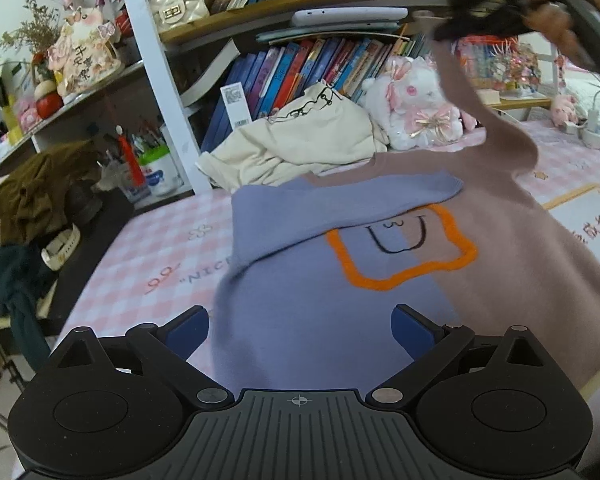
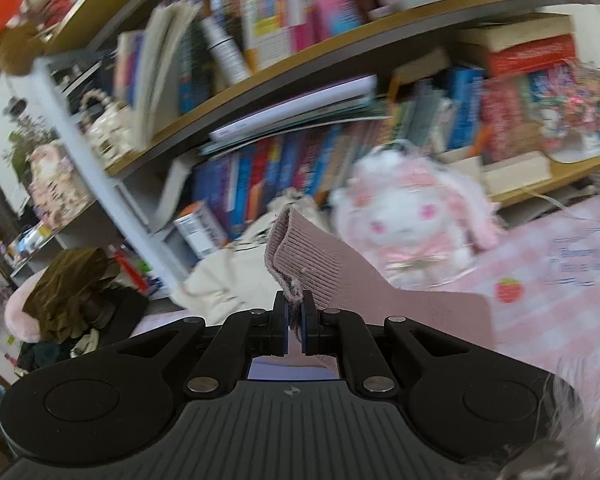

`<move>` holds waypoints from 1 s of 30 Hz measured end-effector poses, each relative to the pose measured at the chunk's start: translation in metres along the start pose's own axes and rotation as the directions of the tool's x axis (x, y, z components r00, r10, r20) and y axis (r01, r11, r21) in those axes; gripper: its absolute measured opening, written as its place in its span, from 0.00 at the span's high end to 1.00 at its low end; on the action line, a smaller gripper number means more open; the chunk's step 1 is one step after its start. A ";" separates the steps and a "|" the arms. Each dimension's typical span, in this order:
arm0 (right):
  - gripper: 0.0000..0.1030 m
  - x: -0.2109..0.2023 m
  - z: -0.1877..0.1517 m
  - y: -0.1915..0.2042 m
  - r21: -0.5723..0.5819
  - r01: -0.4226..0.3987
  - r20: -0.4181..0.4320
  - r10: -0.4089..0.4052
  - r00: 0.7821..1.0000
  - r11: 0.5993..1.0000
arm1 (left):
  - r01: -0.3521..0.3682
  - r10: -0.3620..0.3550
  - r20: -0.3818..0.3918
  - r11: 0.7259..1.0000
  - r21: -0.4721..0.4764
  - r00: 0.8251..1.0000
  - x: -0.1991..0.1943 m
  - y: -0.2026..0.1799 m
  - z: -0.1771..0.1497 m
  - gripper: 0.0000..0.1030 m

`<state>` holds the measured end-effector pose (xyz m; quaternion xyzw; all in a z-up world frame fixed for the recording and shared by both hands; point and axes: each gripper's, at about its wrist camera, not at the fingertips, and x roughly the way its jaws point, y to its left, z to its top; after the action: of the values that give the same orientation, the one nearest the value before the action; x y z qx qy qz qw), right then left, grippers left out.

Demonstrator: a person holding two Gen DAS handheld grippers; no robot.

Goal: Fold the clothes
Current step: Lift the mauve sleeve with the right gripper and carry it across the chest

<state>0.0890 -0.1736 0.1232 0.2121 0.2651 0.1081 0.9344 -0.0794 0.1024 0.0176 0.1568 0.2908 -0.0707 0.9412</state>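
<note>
A sweater, half lavender-blue and half mauve with an orange-outlined face, lies on the pink checked table cover. Its blue sleeve is folded across the chest. Its mauve sleeve rises up to the top right, where a hand carries the right gripper. In the right wrist view my right gripper is shut on the ribbed cuff of that mauve sleeve, lifted above the table. My left gripper hovers open over the sweater's blue lower part, nothing between its fingers.
A cream garment and a white plush rabbit lie behind the sweater against a bookshelf. An olive-brown garment sits at the left on a dark stand. A white card with writing lies at the right.
</note>
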 end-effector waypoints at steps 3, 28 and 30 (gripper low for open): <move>0.94 0.015 -0.007 0.029 -0.011 -0.020 -0.014 0.020 1.000 1.000 | 0.005 -0.005 0.007 1.000 0.004 1.000 -0.004 0.014 -0.007 0.03; 0.85 0.118 -0.086 0.113 -0.069 -0.067 -0.256 0.047 0.965 0.995 | -0.075 0.072 -0.052 0.995 -0.070 0.996 -0.018 0.080 -0.045 0.03; 0.65 0.113 -0.086 0.111 -0.068 -0.067 -0.238 0.049 0.970 0.995 | -0.071 0.068 -0.049 0.995 -0.067 0.997 -0.018 0.080 -0.044 0.03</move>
<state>0.1271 -0.0104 0.0561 0.1703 0.3635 0.1697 0.9000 -0.0990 0.1931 0.0133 0.1358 0.3093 -0.0243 0.9409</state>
